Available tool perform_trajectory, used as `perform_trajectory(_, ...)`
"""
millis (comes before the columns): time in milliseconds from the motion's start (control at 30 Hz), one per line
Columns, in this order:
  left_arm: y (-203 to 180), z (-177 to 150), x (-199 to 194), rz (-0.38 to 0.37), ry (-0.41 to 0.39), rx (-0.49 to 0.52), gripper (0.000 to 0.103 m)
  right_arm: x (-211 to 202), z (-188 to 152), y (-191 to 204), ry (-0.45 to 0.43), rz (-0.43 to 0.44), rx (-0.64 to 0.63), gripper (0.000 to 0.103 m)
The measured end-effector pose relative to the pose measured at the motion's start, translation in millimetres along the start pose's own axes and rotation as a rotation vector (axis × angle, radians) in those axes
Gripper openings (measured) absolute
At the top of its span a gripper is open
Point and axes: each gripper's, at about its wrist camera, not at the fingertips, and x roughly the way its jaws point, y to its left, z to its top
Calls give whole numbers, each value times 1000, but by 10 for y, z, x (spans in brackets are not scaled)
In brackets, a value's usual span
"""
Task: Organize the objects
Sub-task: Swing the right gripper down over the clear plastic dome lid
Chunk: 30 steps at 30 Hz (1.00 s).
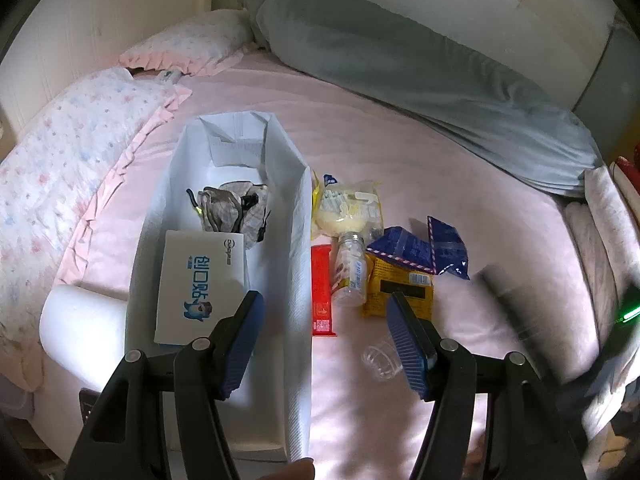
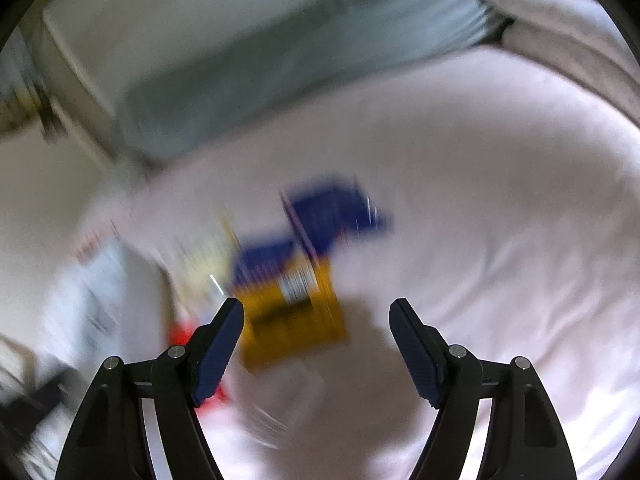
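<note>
Left wrist view: a pink bed (image 1: 400, 128) is seen from above.
Left gripper (image 1: 326, 300): jaws are held apart, nothing is gripped.
White bin (image 1: 296, 208): a white box (image 1: 200, 284) and crumpled cloth (image 1: 232, 208) are contained.
Loose items: red packet (image 1: 322, 292), small bottle (image 1: 351, 272), yellow packet (image 1: 400, 292) and blue packets (image 1: 424, 248) are laid just beside the bin.
Right gripper (image 2: 316, 308): jaws are spread, nothing is held; the view is blurred.

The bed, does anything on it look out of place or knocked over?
Yes. A small clear bottle lies on its side among loose packets beside the white bin, and a clear plastic cup lies tipped over nearby.
</note>
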Motion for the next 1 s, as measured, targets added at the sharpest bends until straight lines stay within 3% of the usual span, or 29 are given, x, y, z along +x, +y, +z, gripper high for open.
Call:
perform_trajectory(100, -6, 0, 21, 1, 3, 3, 62, -306, 465, 128, -36, 19, 98, 83)
perform_trajectory(233, 13, 2, 68, 8, 13, -2, 62, -363, 781, 133, 80, 118, 409, 83)
perform_trajectory(300, 26, 1, 77, 1, 16, -2, 62, -304, 698, 75, 154, 149, 489, 83)
perform_trajectory(400, 47, -3, 74, -23, 9, 3, 62, -123, 356, -56, 262, 78, 545, 83)
perform_trajectory(533, 51, -52, 131, -14, 34, 19, 62, 318, -75, -314, 432, 27, 712, 63)
perform_trajectory(667, 62, -43, 166, 23, 14, 27, 62, 520, -171, -329, 483, -34, 689, 61)
perform_trajectory(867, 148, -21, 199, 38, -11, 7, 62, 606, -384, -281, 568, -38, 588, 58)
perform_trajectory(1000, 270, -11, 226, -7, -13, -37, 62, 771, -514, -233, 626, -92, 565, 58)
